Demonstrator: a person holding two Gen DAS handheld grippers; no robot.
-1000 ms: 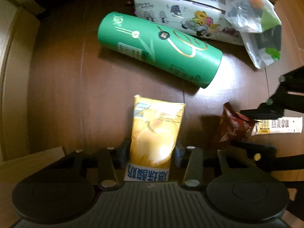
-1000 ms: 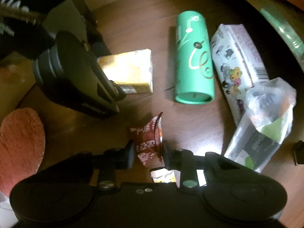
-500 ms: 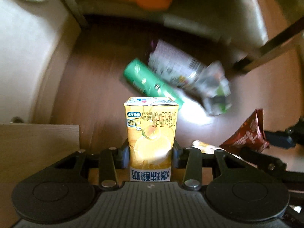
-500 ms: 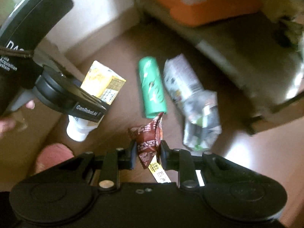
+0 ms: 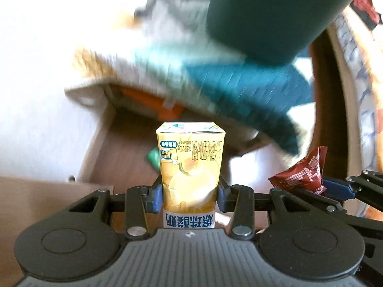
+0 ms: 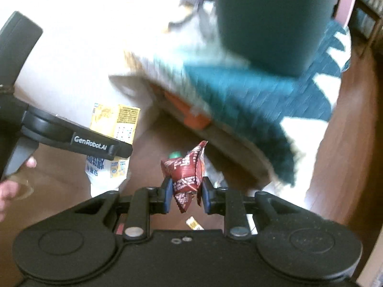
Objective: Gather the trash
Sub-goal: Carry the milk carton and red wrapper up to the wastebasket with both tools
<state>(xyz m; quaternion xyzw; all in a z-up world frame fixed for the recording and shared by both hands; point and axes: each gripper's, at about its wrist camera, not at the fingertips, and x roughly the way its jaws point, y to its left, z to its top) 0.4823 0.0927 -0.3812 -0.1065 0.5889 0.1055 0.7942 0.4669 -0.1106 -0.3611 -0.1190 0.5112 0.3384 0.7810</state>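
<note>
My left gripper (image 5: 189,197) is shut on a yellow drink carton (image 5: 190,167), held upright high above the floor. My right gripper (image 6: 185,197) is shut on a crumpled dark red snack wrapper (image 6: 188,169). In the left wrist view the red wrapper (image 5: 302,171) and the right gripper's blue-padded fingers (image 5: 335,189) show at the right. In the right wrist view the yellow carton (image 6: 115,129) sits behind the left gripper's black body (image 6: 71,134), with a hand at the left edge. Far below, a sliver of the green tube (image 5: 153,159) lies on the brown floor.
A large dark teal bin (image 5: 268,12) fills the upper right of both views, also seen as the bin (image 6: 273,19). A blurred teal and white patterned cloth (image 6: 239,100) and an orange object (image 5: 153,102) lie under it. A small yellow packet (image 6: 192,223) stays on the floor.
Both grippers rose sharply from the floor with the carton and wrapper in them. The green tube, printed box and clear bag shrank far below; the teal bin came into view.
</note>
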